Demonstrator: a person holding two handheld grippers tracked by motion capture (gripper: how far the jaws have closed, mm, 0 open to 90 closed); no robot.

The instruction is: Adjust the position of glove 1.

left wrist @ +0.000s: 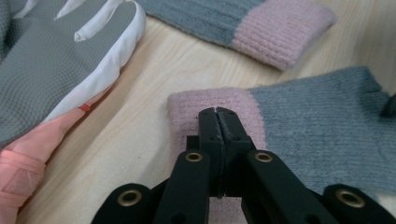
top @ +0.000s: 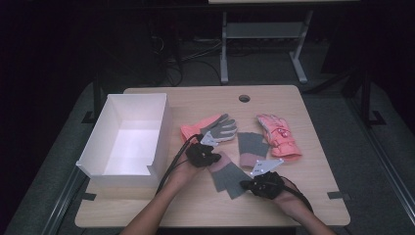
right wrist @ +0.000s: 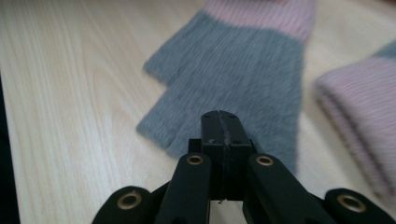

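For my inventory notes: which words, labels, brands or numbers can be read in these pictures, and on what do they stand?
No readable text anywhere.
Small red tag on the grey-and-white glove: no legible letters.
White marks on the pink ski glove: too small to read.

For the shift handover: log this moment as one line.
left gripper: shut on pink cuff of near grey knit fingerless glove | right gripper: shut on its grey end | white box: empty
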